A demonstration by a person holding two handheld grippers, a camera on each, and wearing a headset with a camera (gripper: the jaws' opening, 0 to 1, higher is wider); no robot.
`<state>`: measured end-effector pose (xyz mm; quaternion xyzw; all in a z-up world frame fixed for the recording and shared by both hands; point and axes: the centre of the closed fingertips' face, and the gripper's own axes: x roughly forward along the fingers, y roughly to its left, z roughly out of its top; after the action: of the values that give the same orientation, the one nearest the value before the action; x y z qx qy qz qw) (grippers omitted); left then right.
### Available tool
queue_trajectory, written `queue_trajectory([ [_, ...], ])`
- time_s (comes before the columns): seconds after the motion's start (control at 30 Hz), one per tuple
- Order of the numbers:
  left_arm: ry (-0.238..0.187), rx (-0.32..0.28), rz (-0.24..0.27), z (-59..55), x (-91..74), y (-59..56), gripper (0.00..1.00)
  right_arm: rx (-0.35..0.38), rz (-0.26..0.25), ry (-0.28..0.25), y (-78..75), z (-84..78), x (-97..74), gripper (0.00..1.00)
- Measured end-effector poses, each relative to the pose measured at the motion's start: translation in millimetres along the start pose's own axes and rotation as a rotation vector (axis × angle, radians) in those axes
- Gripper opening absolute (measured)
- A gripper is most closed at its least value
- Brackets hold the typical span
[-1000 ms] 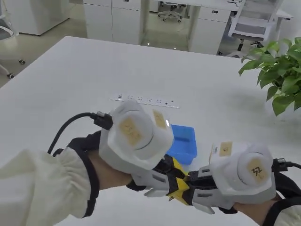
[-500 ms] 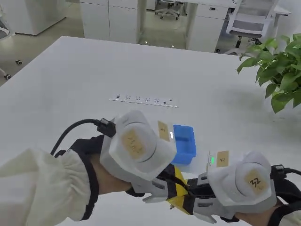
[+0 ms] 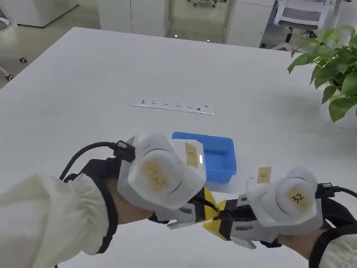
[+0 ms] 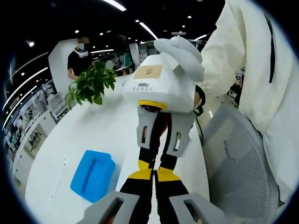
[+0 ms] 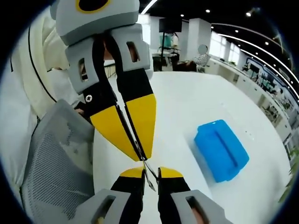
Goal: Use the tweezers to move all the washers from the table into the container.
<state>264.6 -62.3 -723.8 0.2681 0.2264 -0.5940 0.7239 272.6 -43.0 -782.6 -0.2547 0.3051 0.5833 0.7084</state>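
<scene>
Blue container (image 3: 218, 152) near power strip (image 3: 173, 106), left gripper (image 5: 140, 155) partly covering it.

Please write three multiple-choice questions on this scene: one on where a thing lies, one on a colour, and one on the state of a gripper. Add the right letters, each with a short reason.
1. In the head view, where does the container lie on the table?
A. beyond the power strip
B. on the person's side of the power strip
C. at the table's far edge

2. What colour is the container?
A. red
B. green
C. blue

3. In the right gripper view, how do the jaws of the left gripper stand?
A. closed together, with the tweezers sticking out of their tips
B. wide open, holding nothing
C. closed on the container's rim

Answers:
1 B: the strip lies farther up the table than the container.
2 C: its walls and floor are blue.
3 A: the yellow tips meet, and thin metal runs out from them.
</scene>
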Motion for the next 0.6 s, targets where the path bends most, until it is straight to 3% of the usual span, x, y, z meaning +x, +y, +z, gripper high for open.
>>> queue_trajectory([
  [0.23,0.026,-0.015,0.015,-19.9,11.6,14.8,0.0,0.011,-0.015,0.045,-18.8,-16.6,12.7,0.08],
  [0.4,0.055,-0.053,0.01,-43.0,23.0,24.0,0.0,0.038,-0.007,0.074,-29.1,-29.3,22.0,0.08],
  [0.6,0.108,-0.075,0.0,-71.5,41.2,30.5,0.0,0.005,-0.015,0.132,-37.4,-45.9,39.3,0.08],
])
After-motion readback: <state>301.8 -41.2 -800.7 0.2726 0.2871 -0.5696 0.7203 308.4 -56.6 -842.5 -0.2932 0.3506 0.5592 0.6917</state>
